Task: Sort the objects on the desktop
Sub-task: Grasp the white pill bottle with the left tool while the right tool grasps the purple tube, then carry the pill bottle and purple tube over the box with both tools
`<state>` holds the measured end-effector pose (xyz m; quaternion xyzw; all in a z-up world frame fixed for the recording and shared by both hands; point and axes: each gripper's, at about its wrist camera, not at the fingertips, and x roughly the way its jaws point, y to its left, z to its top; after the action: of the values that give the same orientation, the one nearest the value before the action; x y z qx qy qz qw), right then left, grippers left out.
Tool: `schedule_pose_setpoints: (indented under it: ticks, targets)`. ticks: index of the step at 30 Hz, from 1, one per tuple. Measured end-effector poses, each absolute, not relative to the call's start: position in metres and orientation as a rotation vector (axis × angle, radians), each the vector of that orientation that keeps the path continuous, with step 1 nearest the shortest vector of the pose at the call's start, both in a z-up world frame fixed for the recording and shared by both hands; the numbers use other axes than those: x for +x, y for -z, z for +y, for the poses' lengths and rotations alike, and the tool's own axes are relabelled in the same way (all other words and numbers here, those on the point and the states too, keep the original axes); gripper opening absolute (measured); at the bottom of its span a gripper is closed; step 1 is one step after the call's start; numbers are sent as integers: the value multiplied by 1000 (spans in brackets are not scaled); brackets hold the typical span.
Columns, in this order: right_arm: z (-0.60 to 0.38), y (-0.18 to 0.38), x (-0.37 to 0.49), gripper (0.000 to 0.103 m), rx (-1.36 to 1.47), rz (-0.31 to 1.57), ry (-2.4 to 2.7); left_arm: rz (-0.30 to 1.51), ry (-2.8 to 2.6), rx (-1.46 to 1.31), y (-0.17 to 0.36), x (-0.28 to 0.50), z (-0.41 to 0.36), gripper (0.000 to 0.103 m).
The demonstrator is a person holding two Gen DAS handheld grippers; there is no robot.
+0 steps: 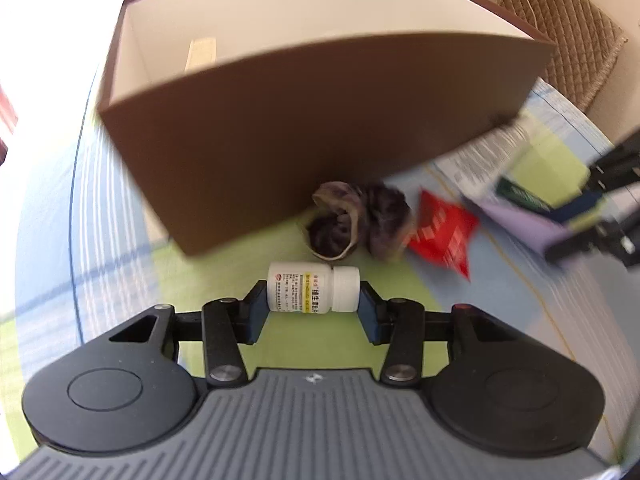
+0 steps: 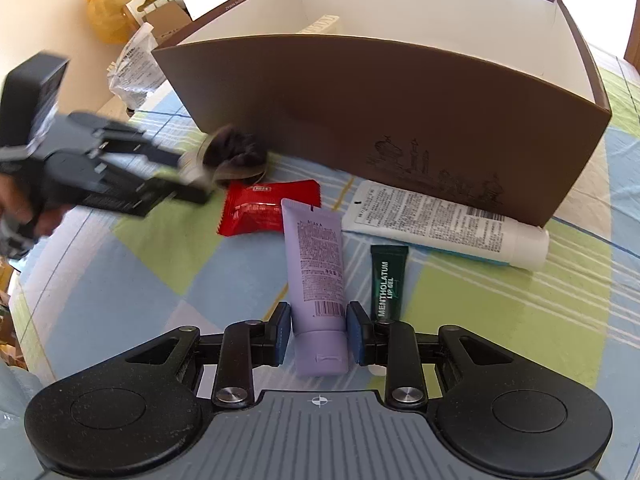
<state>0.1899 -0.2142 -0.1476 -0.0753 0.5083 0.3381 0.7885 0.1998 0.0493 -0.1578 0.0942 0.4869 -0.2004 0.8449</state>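
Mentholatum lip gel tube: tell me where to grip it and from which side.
Grip the dark green lip gel tube across its narrow body near the middle, coming from above with the claw fingers on its two long edges. It lies flat, lengthwise to the right claw, beside the lilac tube, so space on that side is limited.

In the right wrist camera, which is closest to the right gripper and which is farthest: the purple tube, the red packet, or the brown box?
1. Purple tube: between the right gripper fingers.
2. Red packet: farther out, to the left.
3. Brown box: farthest, at the back.
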Motion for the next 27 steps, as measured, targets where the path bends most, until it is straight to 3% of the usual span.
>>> schedule_pose_setpoints:
  ticks: [2,3,4,5,6,12,13,15,21,27]
  targets:
    - [-211,147,190,33,-165,1085,-734,1054,424,182,155,185,55,41]
    - [-210,147,190,46,-168,1076,-735,1061,423,176,154,179,57,41]
    - [-208,146,189,68,-171,1067,-737,1065,417,171,153,173,58,42]
    - [-206,146,189,75,-173,1058,-739,1069,412,165,152,167,59,44]
    - [-204,146,189,75,-176,1049,-741,1071,405,159,152,163,60,48]
    - [-186,150,188,74,-256,1017,-726,1057,355,151,155,161,55,51]
    - [-182,151,186,54,-288,1013,-715,1054,352,161,154,160,54,49]
    - [-178,153,180,36,-331,1013,-706,1048,347,182,153,156,53,40]
    - [-176,155,165,34,-393,1042,-709,1060,345,183,144,146,56,41]
    - [-196,145,162,34,-199,1128,-726,1045,352,194,128,138,52,41]
